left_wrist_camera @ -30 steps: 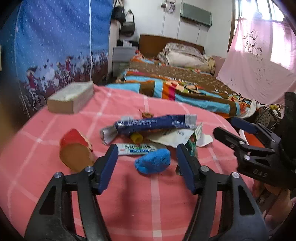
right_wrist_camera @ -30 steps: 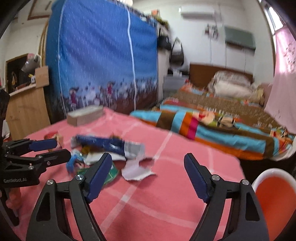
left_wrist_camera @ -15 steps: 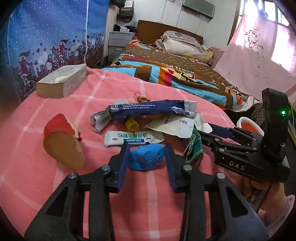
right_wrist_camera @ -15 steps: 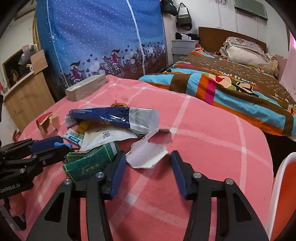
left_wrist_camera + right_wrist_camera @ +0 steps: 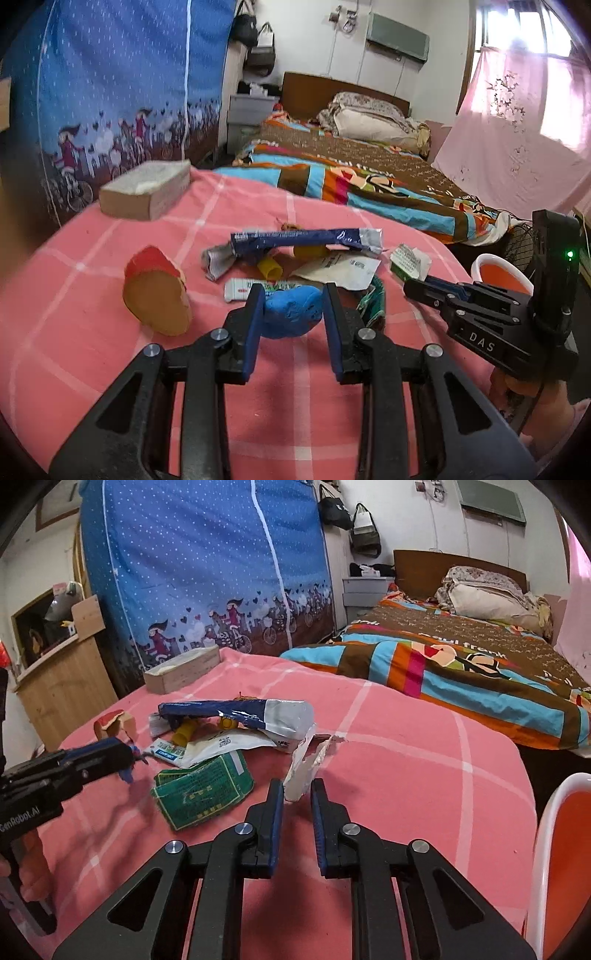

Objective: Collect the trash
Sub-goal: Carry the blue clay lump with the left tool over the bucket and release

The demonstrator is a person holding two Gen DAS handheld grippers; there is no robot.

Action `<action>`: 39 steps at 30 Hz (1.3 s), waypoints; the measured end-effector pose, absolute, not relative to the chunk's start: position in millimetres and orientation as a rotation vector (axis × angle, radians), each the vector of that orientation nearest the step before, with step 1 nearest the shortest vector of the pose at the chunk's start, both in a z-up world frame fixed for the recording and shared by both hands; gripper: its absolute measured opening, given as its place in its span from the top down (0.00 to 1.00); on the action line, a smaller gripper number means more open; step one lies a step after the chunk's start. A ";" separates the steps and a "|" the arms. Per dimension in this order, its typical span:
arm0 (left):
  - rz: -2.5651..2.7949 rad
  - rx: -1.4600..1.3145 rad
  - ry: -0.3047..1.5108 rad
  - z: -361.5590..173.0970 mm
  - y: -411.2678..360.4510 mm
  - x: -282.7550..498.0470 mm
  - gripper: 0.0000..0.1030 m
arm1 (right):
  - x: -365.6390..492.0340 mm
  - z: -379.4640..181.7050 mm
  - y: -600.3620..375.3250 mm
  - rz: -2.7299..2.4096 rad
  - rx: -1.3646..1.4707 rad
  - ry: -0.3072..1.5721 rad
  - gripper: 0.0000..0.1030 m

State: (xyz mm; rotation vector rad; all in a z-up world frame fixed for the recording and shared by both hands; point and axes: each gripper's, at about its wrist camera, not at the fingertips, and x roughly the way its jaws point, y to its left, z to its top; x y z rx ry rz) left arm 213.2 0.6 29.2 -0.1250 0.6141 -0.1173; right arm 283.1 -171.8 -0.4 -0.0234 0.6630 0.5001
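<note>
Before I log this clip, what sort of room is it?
Most likely a lived-in bedroom: a bed with a striped quilt and pillows, a blue fabric wardrobe, and handbags hanging on the wall.

Bright window (image 5: 532,40) glare, fisheye-warped edges, sharp centre.

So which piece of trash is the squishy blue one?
The blue lump, gripped between the left tool fingers. It is solid blue and rounded; the other blue thing, the long wrapper, is flat, dark and printed, with silver ends.
</note>
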 end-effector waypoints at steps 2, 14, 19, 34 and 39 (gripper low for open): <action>-0.111 -0.115 0.602 31.3 -1.7 211.2 0.66 | 281.1 0.0 -173.1 0.501 -0.025 0.655 0.90; -0.225 -0.127 0.413 63.2 -43.3 196.5 0.66 | 231.2 37.7 -210.0 0.454 0.020 0.336 0.91; -0.334 -0.094 0.305 81.0 -92.4 193.1 0.66 | 202.7 61.3 -254.9 0.344 0.057 0.156 0.91; -0.642 -0.035 0.415 69.4 -237.5 220.7 0.65 | 179.2 48.7 -383.8 0.015 0.160 0.178 0.90; -0.664 -0.040 0.541 54.7 -263.6 237.3 0.65 | 185.5 30.6 -408.7 -0.027 0.205 0.281 0.90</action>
